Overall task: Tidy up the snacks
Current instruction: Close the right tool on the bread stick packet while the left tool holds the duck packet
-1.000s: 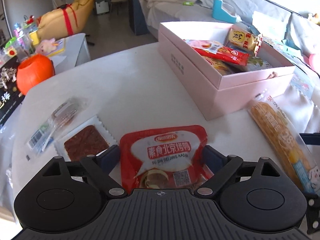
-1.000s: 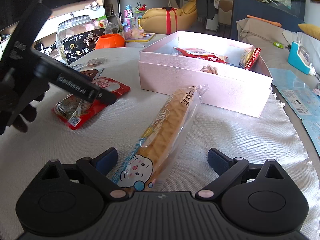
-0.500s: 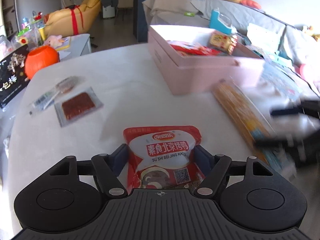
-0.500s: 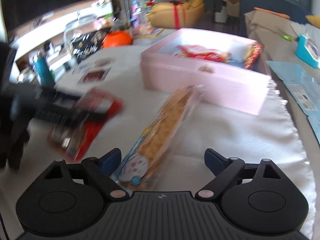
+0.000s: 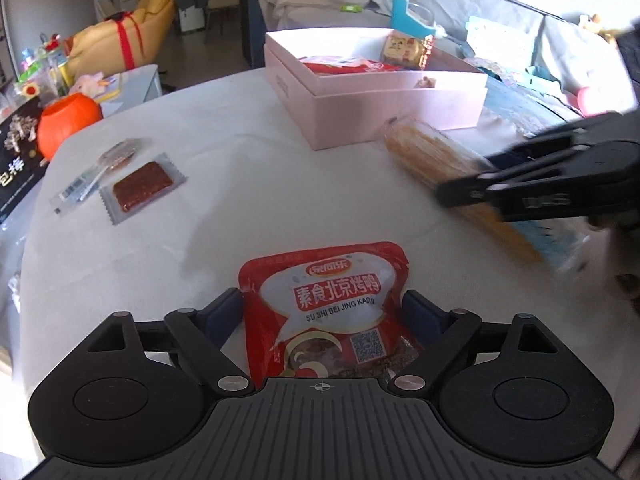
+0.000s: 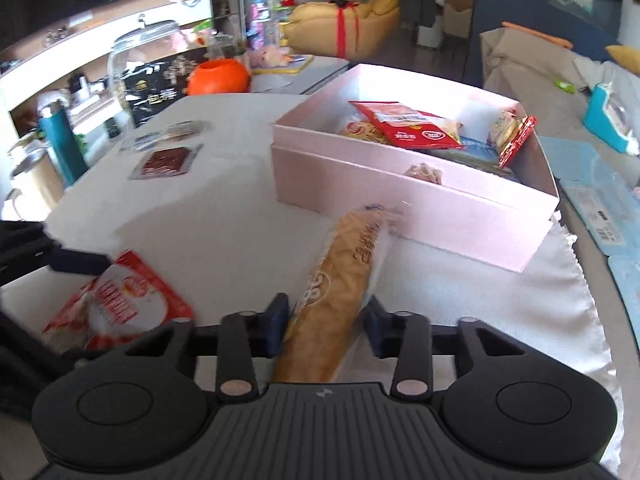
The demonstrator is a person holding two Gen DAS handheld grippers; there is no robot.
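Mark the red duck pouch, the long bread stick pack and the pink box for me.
red duck pouch (image 5: 332, 300): left wrist view, on its white label.
long bread stick pack (image 6: 344, 276): right wrist view, mid-length on the bread.
pink box (image 6: 400, 196): right wrist view, near side wall.

Left tool (image 5: 322, 312) is held low and level, its two fingers closed against the sides of a red snack pouch (image 5: 334, 312). Right tool (image 6: 325, 322) points forward, fingers pinched around a long bread stick packet (image 6: 340, 292).
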